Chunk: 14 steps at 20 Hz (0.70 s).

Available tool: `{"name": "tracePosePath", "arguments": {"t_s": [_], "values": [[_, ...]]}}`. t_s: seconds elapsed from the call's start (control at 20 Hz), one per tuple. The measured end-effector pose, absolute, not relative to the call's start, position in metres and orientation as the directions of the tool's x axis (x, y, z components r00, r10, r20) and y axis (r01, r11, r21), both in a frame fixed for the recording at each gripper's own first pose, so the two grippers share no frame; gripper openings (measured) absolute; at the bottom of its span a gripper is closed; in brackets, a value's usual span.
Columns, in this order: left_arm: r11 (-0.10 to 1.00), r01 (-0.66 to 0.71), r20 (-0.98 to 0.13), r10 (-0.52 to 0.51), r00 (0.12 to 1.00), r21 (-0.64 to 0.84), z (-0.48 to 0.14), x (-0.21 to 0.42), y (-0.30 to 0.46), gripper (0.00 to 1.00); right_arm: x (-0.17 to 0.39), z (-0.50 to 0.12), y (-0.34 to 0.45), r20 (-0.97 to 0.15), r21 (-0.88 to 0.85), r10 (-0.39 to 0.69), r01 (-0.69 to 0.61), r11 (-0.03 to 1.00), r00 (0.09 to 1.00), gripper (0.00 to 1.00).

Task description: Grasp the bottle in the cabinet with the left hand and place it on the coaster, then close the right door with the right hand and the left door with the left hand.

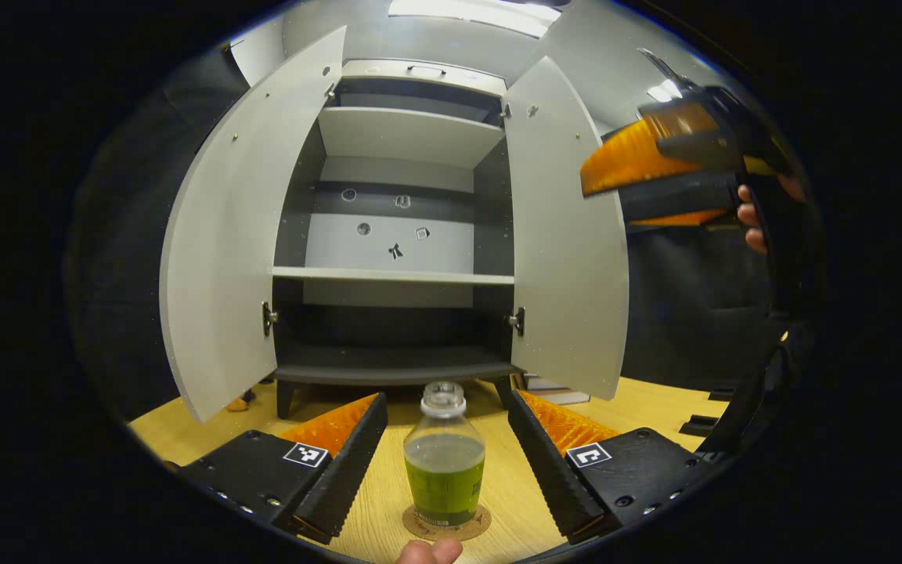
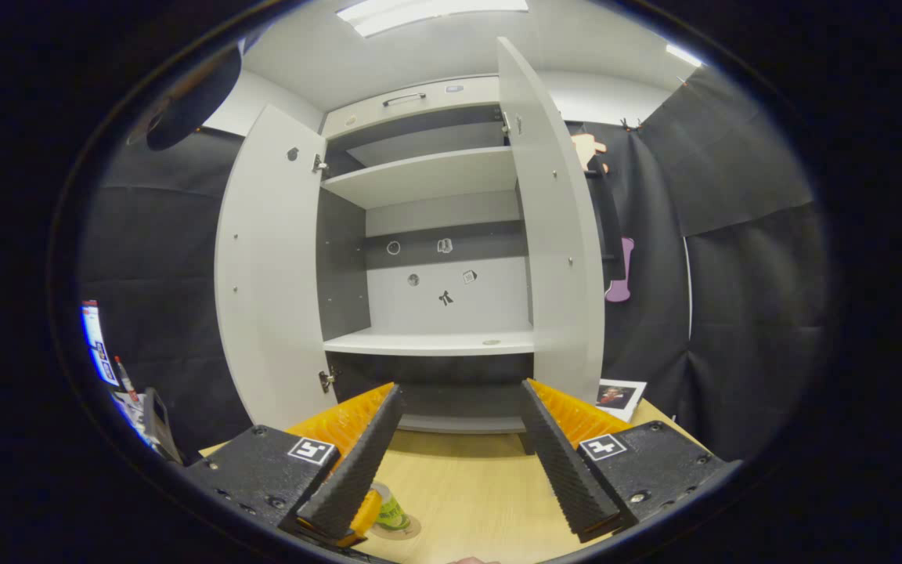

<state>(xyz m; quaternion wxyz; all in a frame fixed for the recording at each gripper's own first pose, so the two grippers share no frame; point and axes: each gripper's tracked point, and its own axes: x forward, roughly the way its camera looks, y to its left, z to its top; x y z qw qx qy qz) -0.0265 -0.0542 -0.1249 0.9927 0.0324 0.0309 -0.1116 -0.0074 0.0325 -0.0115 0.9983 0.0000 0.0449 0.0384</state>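
Because the bottle (image 1: 445, 458) already stood upright on the coaster (image 1: 479, 523) on the near table, between the fingers but touching neither, the left gripper (image 1: 445, 462) was spread wide, apparently letting go. The right gripper (image 2: 451, 458), its fingers also spread and holding nothing, faced the cabinet (image 2: 427, 176), probably to swing the right door (image 2: 557, 258) shut; both doors stood open
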Motion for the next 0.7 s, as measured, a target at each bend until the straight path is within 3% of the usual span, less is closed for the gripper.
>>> {"name": "tracePosePath", "arguments": {"t_s": [0.05,0.4,0.5,0.7], "values": [[0.973,0.224,-0.058,-0.221,0.974,0.051,-0.112,-0.024,-0.054,0.94,-0.006,-0.013,0.032,-0.091,0.010,0.075,-0.074,0.997,0.993,0.99],[0.983,0.182,-0.074,-0.180,0.981,0.011,-0.051,-0.010,-0.043,0.95,-0.002,-0.019,0.019,-0.050,0.054,0.049,-0.046,0.997,0.998,0.99],[0.986,0.164,-0.081,-0.162,0.983,0.015,-0.040,-0.009,-0.042,0.94,-0.003,-0.014,0.008,-0.029,0.080,0.036,-0.033,0.996,0.999,0.94],[0.992,0.126,-0.057,-0.126,0.990,0.010,-0.018,-0.008,-0.036,0.94,-0.012,0.010,-0.037,0.021,0.080,-0.032,0.030,0.996,0.999,0.99]]}}
